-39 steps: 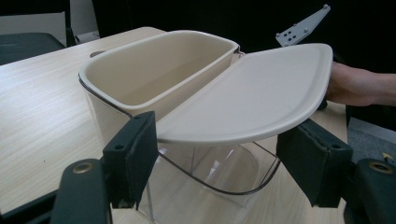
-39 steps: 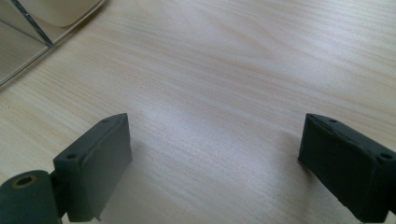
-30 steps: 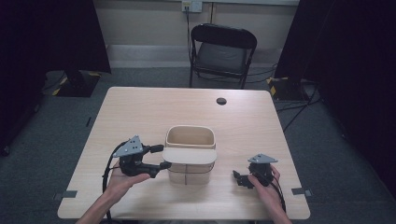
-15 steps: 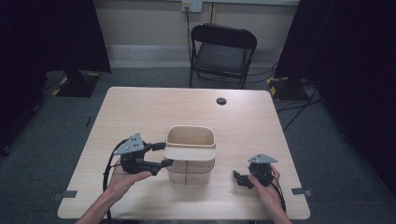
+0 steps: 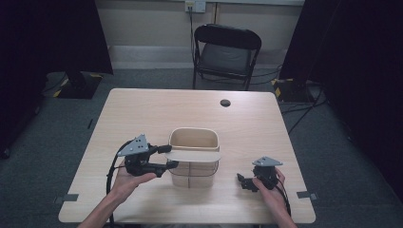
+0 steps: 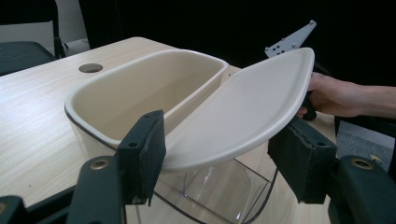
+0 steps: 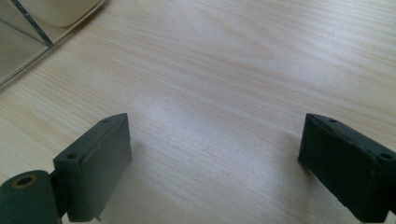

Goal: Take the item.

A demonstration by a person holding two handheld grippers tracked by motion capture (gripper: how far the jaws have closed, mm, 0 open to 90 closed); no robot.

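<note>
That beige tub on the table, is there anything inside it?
The open part of the beige tub looks bare: only its smooth walls show. The half-swung lid covers the near part, so what lies there cannot be seen.

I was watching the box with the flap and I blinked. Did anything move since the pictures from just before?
Almost nothing. The left gripper may have crept a touch toward the bin, its jaws open on either side of the cream lid flap's edge; too little to be sure. Nothing was grabbed or let go. The right gripper stayed open, low over the table, and the bin stayed put.
</note>
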